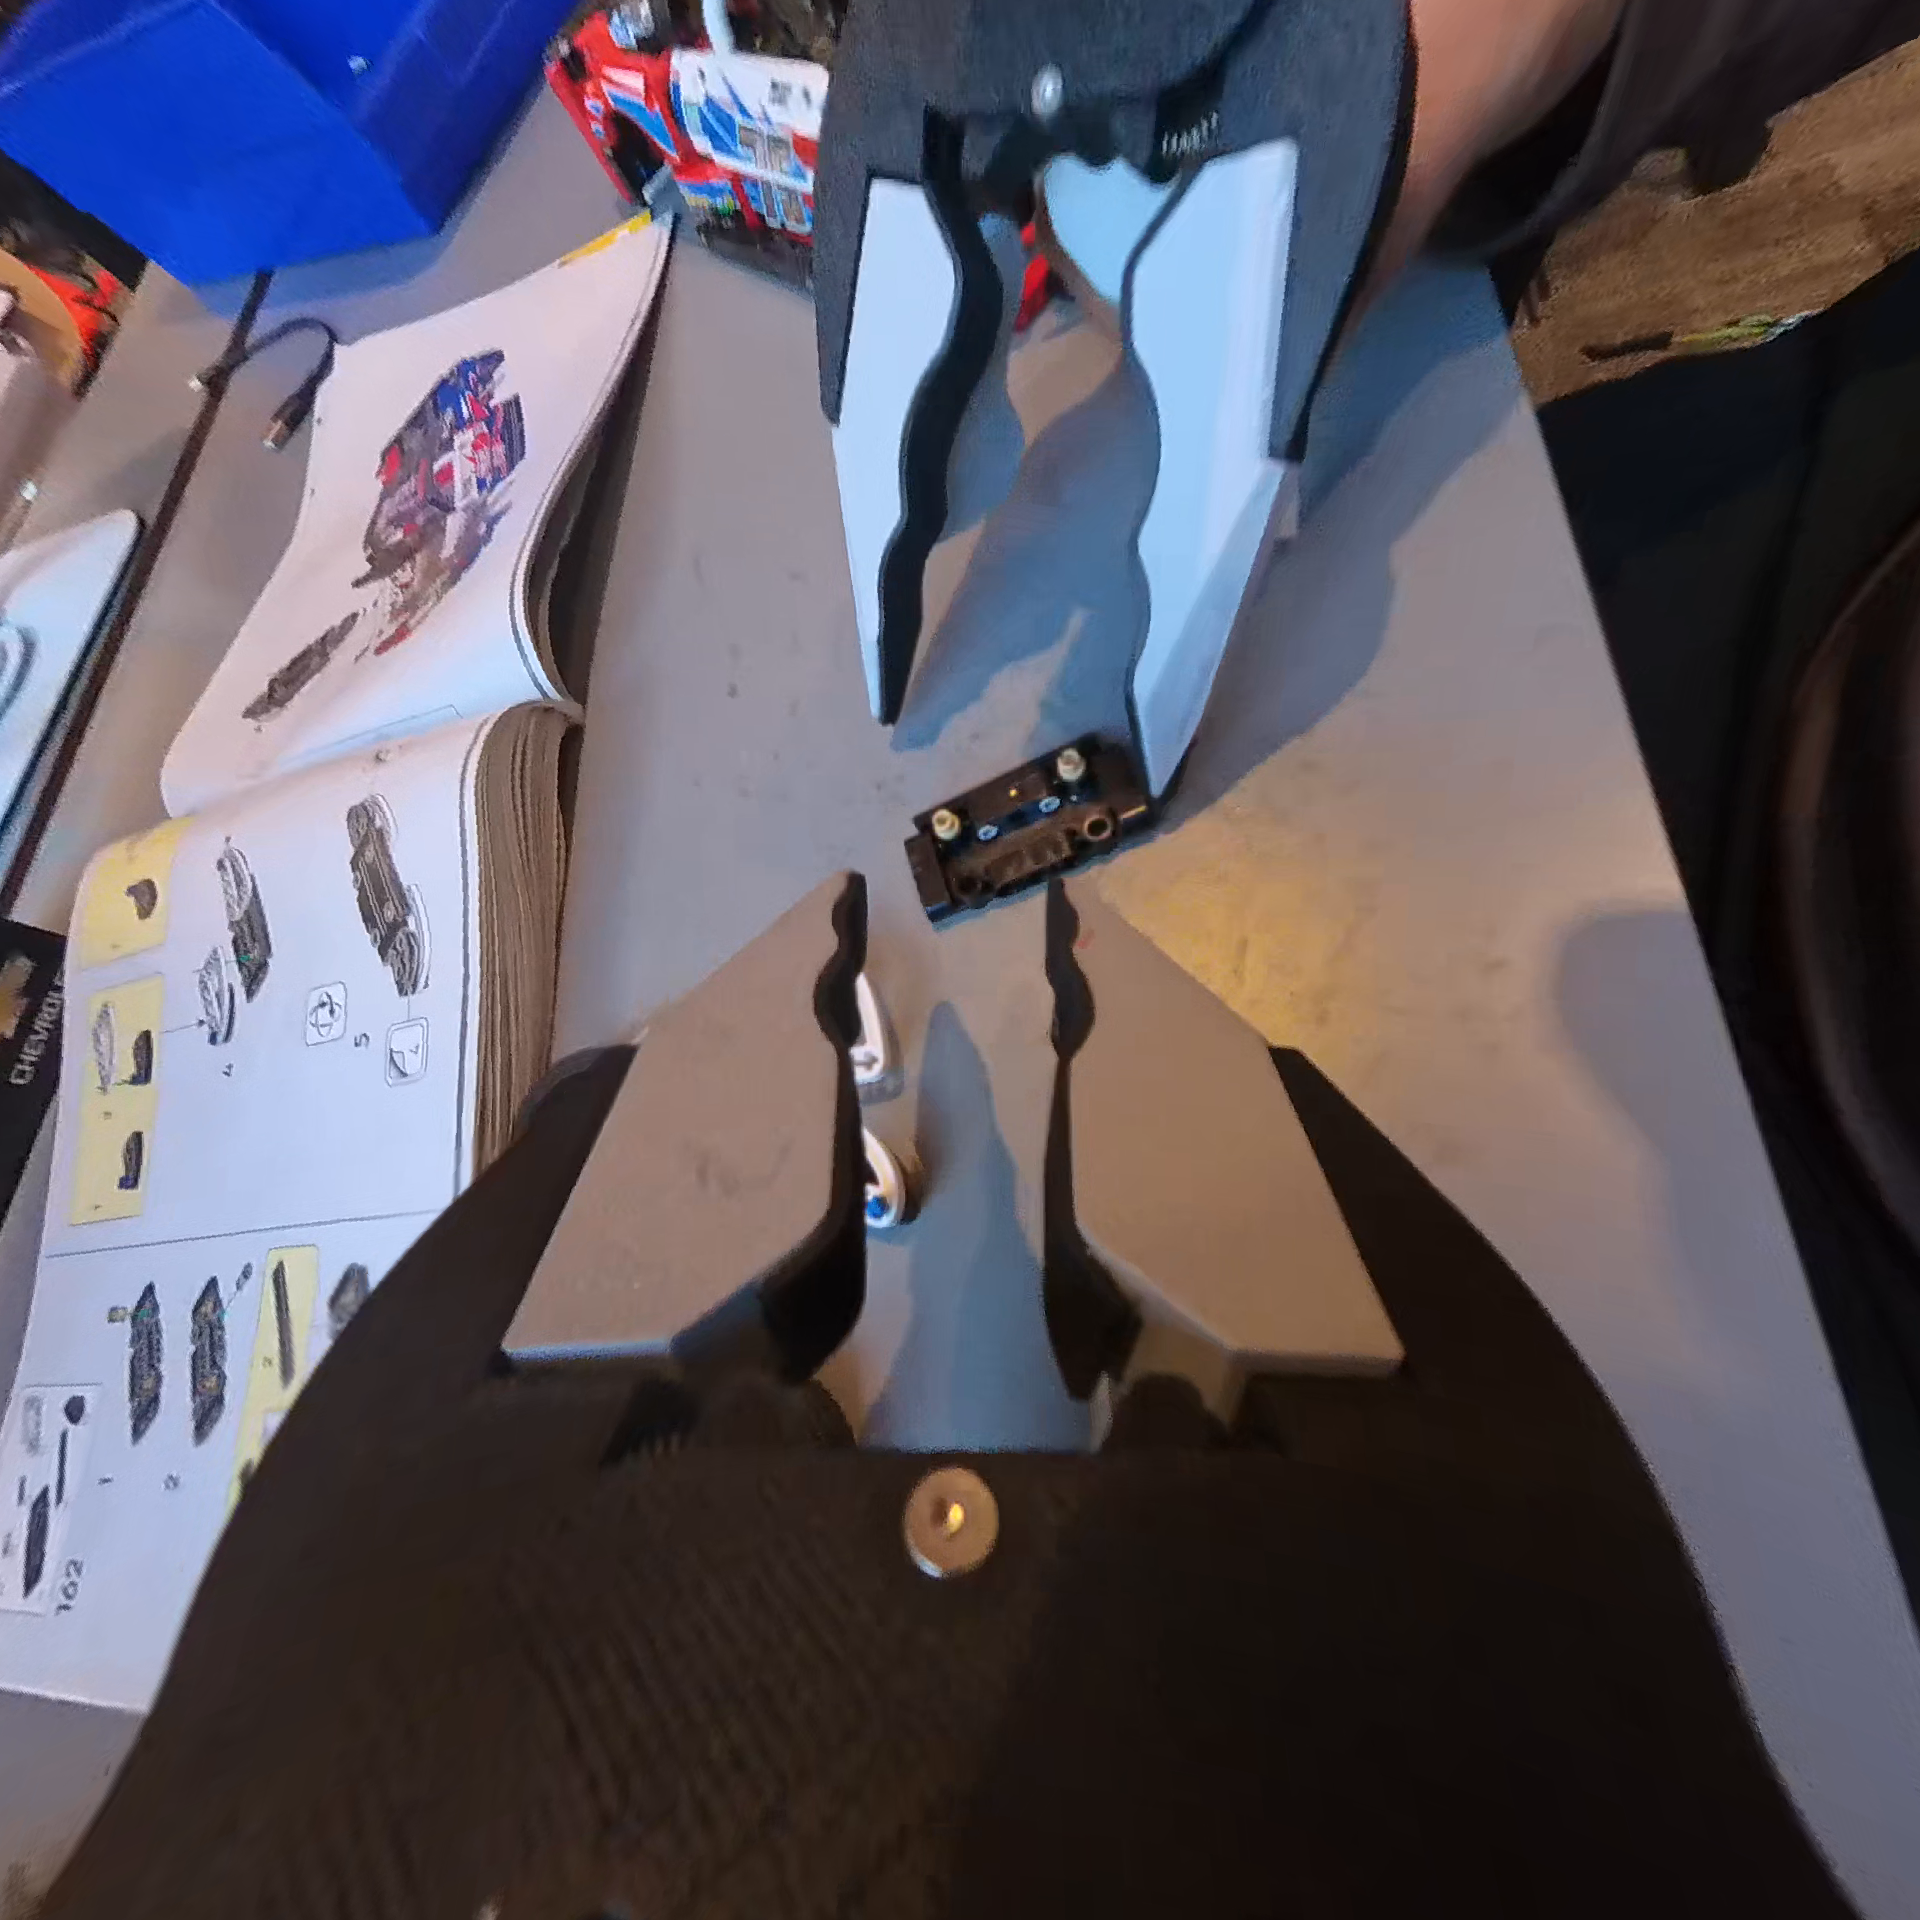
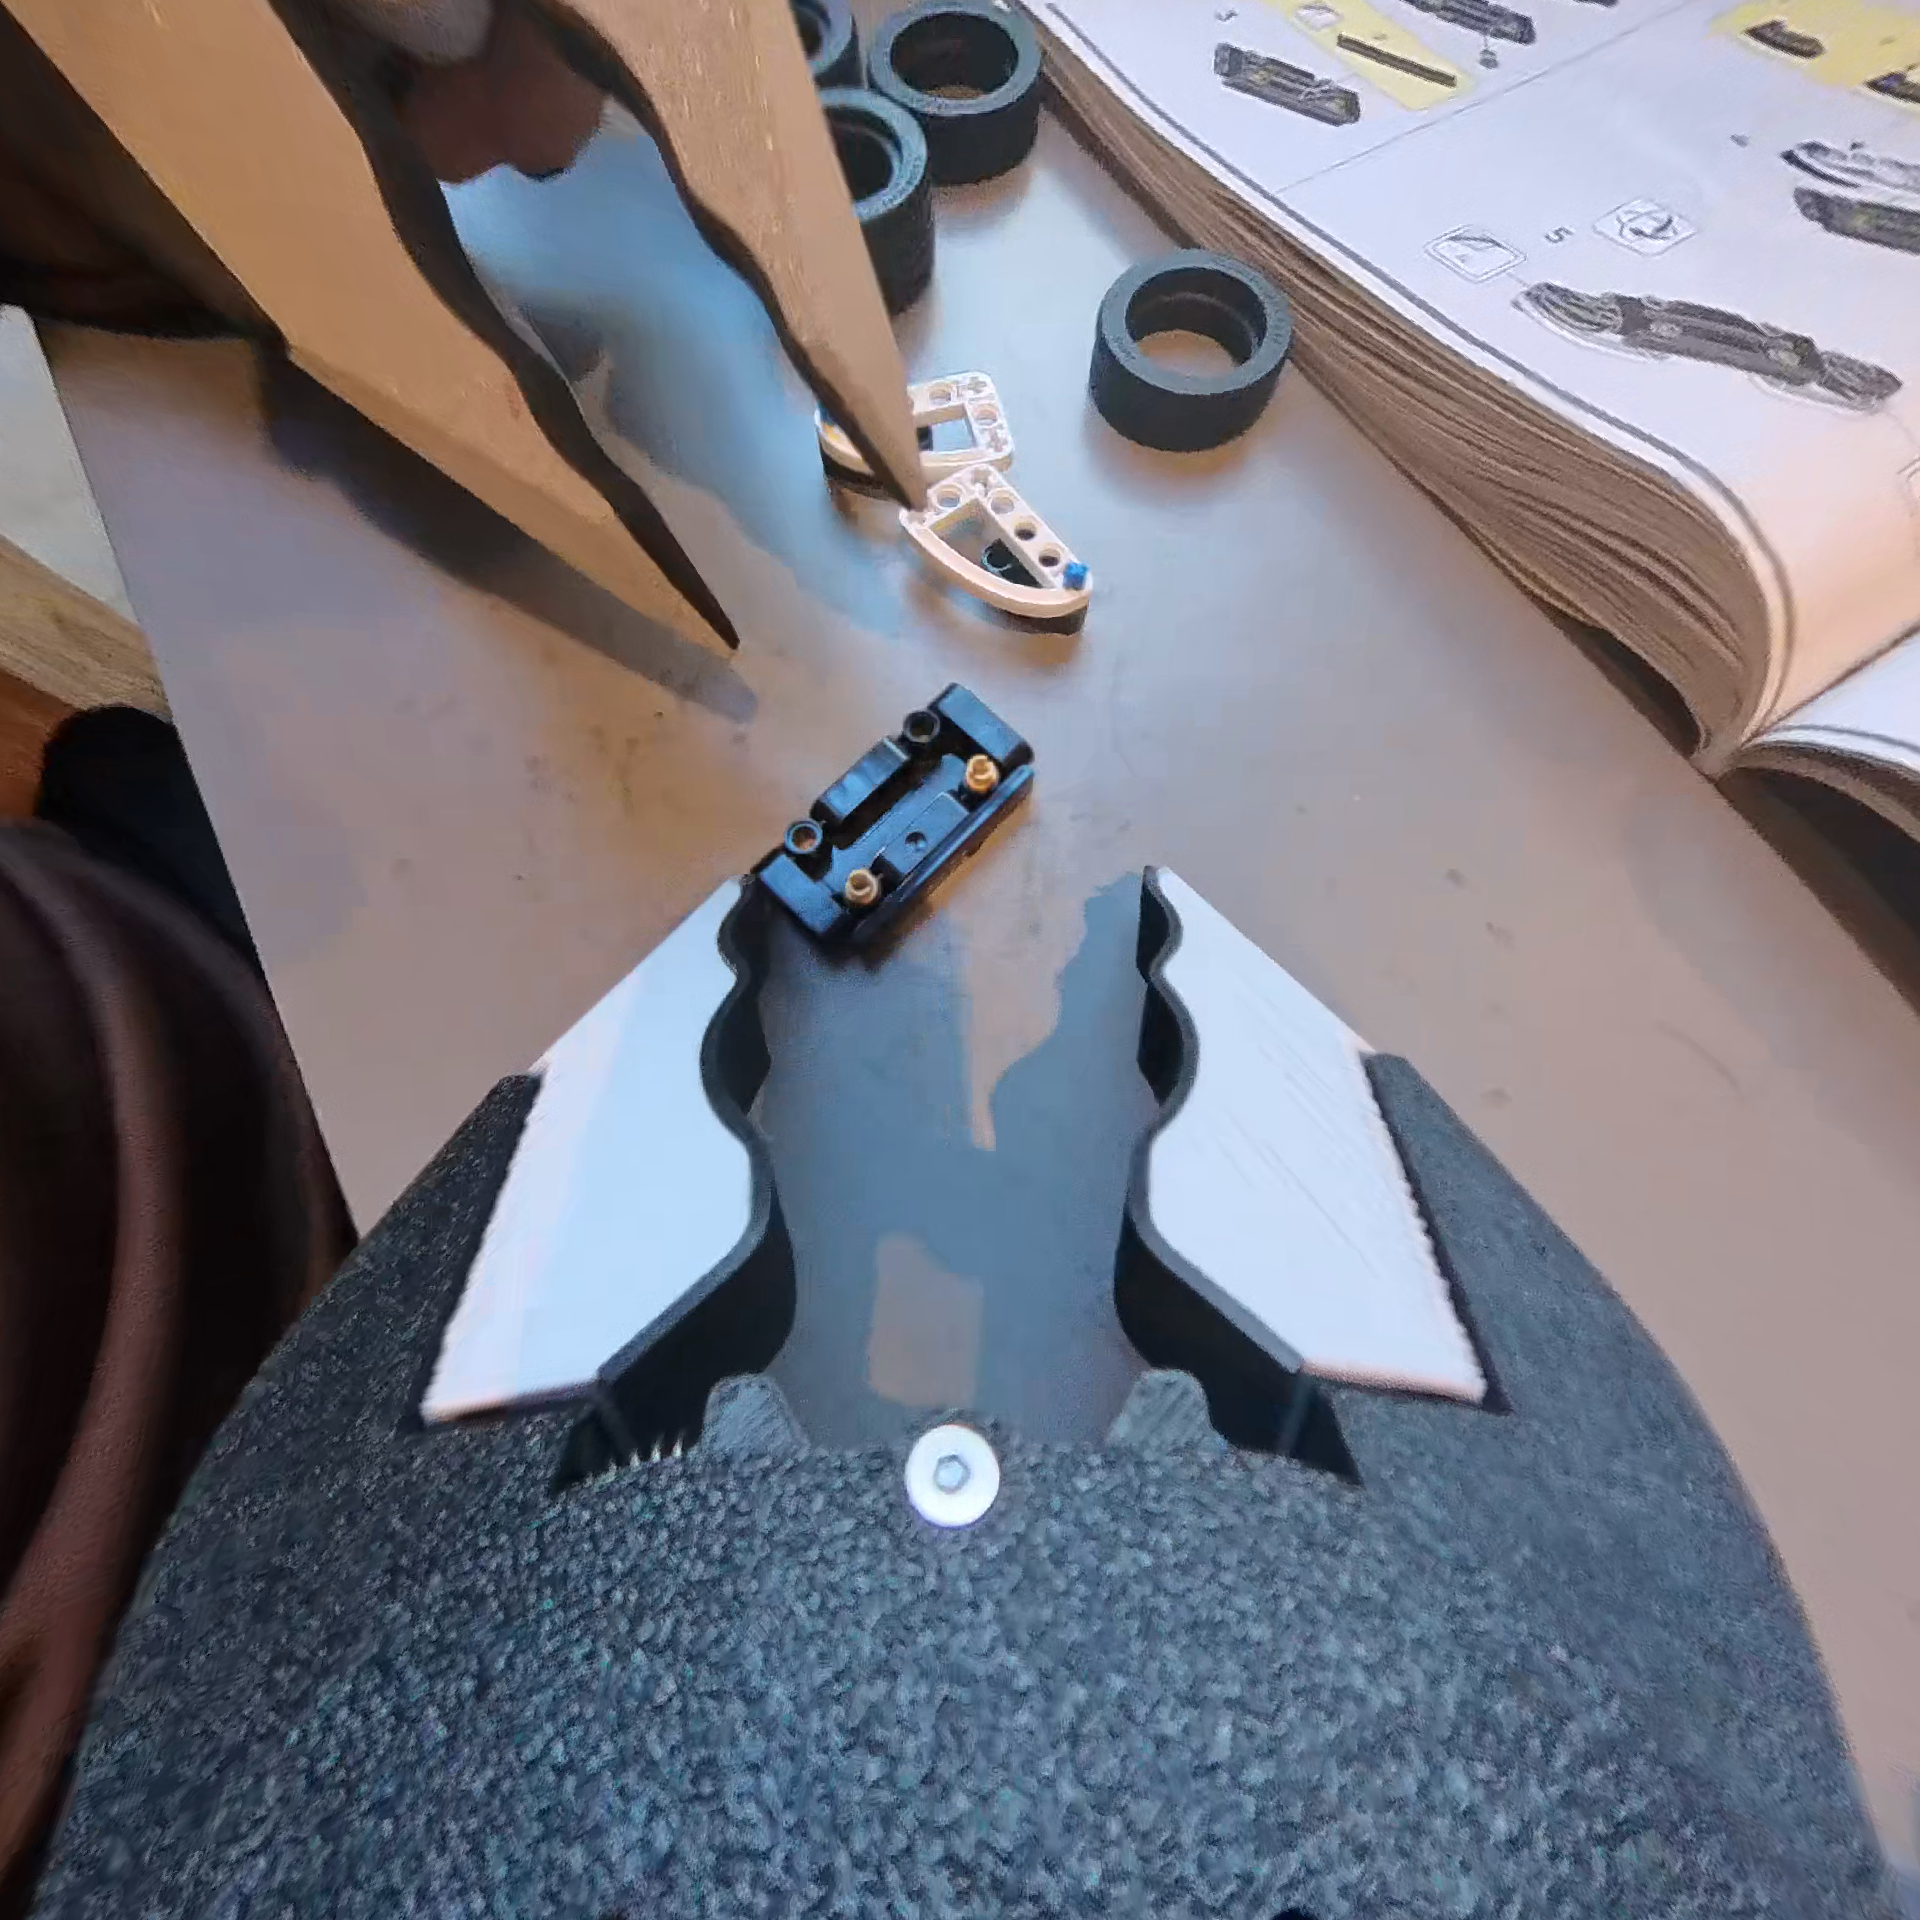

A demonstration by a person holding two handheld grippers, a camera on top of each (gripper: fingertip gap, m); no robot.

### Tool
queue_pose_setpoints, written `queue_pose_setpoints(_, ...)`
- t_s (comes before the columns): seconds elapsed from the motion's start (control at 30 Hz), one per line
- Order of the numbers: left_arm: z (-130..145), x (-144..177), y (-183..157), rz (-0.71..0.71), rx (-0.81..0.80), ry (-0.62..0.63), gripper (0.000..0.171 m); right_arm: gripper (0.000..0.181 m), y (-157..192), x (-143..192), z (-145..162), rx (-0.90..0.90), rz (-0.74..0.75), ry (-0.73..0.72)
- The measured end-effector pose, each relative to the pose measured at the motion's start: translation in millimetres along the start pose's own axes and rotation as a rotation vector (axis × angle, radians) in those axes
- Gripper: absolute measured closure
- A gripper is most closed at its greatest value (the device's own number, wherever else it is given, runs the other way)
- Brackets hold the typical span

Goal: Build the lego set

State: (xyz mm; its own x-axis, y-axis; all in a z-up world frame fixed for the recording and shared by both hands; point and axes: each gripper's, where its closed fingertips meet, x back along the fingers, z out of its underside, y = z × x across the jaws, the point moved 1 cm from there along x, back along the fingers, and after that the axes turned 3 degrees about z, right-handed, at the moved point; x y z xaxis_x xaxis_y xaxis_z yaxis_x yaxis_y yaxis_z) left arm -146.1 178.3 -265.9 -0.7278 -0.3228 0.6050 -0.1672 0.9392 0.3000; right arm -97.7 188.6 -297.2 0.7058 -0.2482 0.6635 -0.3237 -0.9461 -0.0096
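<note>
A small black lego assembly (image 1: 1029, 831) with tan and black pins lies flat on the grey table, between the two grippers. My left gripper (image 1: 954, 894) is open and empty, its tips just short of the assembly. My right gripper (image 2: 940, 883) is open and empty; its left fingertip is at the corner of the assembly (image 2: 899, 821). Two white curved lego panels (image 2: 997, 551) lie beyond it, and one fingertip of the left gripper (image 2: 821, 569) is at the nearer panel. In the left wrist view the right gripper (image 1: 1023, 748) reaches in from the top and the panels (image 1: 878, 1049) lie partly hidden under my left finger.
An open instruction book (image 1: 312, 935) lies left of the work spot and shows in the right wrist view (image 2: 1455, 312). Black tyres (image 2: 1190, 348) stand near it. A red, white and blue built model (image 1: 727, 135), a blue bin (image 1: 208, 125) and a cable (image 1: 281, 384) are at the back. The table edge (image 1: 1621, 779) runs along the right. The grippers' ends are close to 6 cm from one another. The open instruction book (image 1: 312, 935) is about equally far from each gripper, around 20 cm. Look for it in the right wrist view (image 2: 1779, 266) too.
</note>
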Motion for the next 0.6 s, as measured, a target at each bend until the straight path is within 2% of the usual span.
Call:
queue_pose_setpoints(0.17,4.0,1.9,8.5,-0.017,0.050,-0.001,0.142,0.116,2.0,-0.9,1.3,-0.007,-0.020,0.012)
queue_pose_setpoints(0.27,5.2,3.0,12.2,-0.020,0.079,-0.009,0.144,0.141,18.7,-0.1,5.2,0.037,-0.076,0.031)
queue_pose_setpoints(0.5,11.3,1.7,19.8,-0.045,0.109,0.007,0.145,0.144,65.6,-2.7,-5.3,0.128,-0.190,-0.003)
queue_pose_setpoints(0.6,9.5,7.2,23.8,-0.056,0.122,-0.016,0.145,0.145,63.1,0.8,-13.6,0.131,-0.165,-0.063)
